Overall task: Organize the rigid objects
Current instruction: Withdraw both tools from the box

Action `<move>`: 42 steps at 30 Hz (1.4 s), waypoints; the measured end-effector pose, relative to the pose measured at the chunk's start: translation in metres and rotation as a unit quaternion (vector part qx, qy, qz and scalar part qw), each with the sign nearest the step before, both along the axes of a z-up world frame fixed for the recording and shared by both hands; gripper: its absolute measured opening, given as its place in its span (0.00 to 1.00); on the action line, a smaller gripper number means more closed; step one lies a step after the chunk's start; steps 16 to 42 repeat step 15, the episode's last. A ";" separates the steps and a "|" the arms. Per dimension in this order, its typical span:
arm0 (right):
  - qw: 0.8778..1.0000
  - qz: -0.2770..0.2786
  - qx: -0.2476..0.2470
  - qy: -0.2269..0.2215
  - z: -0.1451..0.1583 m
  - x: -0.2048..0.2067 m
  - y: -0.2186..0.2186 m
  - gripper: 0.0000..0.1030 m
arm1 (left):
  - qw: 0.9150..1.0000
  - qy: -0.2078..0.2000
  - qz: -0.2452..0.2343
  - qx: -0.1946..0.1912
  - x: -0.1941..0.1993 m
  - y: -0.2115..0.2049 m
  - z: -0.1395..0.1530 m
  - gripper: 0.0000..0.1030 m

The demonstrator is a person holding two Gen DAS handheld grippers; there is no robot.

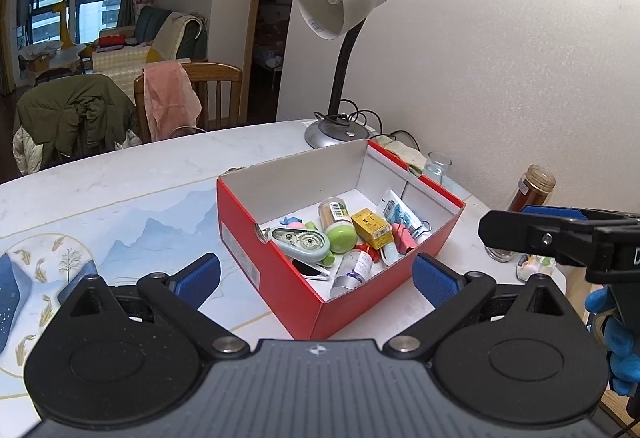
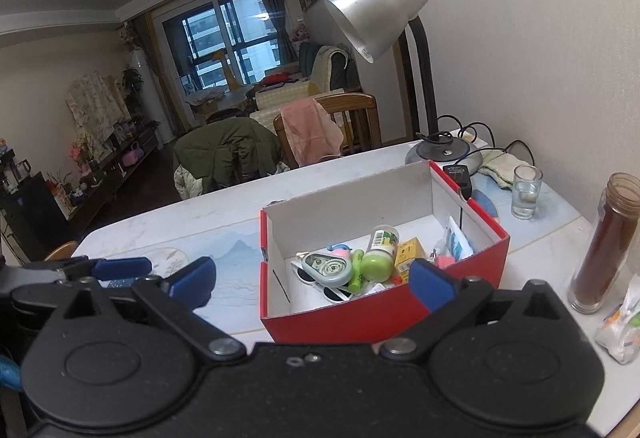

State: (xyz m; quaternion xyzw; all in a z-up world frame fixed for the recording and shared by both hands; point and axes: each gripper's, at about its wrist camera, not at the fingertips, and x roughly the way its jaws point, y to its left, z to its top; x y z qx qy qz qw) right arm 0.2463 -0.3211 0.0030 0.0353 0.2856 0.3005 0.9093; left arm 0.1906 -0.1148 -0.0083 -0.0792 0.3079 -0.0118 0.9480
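A red cardboard box (image 1: 272, 270) (image 2: 384, 314) with a white inside stands on the table. In it lie a correction tape dispenser (image 1: 302, 240) (image 2: 328, 268), a bottle with a green cap (image 1: 338, 224) (image 2: 380, 252), a small yellow box (image 1: 372, 226) (image 2: 408, 252), a tube (image 1: 394, 211) and several other small items. My left gripper (image 1: 316, 276) is open, its blue pads on either side of the box's near corner, nothing between them. My right gripper (image 2: 312, 280) is open too, just before the box's near wall, holding nothing. Its finger (image 1: 532, 234) reaches in from the right of the left wrist view.
A silver desk lamp (image 1: 340, 5) (image 2: 376, 17) stands behind the box, its cable and adapter (image 2: 458, 177) beside it. A glass of water (image 2: 526, 191), a tall brown jar (image 2: 604, 242) and a plastic packet (image 2: 624, 326) sit at the right. Chairs with clothes (image 1: 172, 101) stand beyond the table.
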 end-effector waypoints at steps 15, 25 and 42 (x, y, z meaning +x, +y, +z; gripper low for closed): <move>1.000 -0.006 -0.004 0.012 -0.006 0.000 -0.004 1.00 | 1.000 0.004 0.013 -0.001 0.002 0.002 -0.002 1.00; 1.000 -0.006 -0.004 0.012 -0.006 0.000 -0.004 1.00 | 1.000 0.004 0.013 -0.001 0.002 0.002 -0.002 1.00; 1.000 -0.006 -0.004 0.012 -0.006 0.000 -0.004 1.00 | 1.000 0.004 0.013 -0.001 0.002 0.002 -0.002 1.00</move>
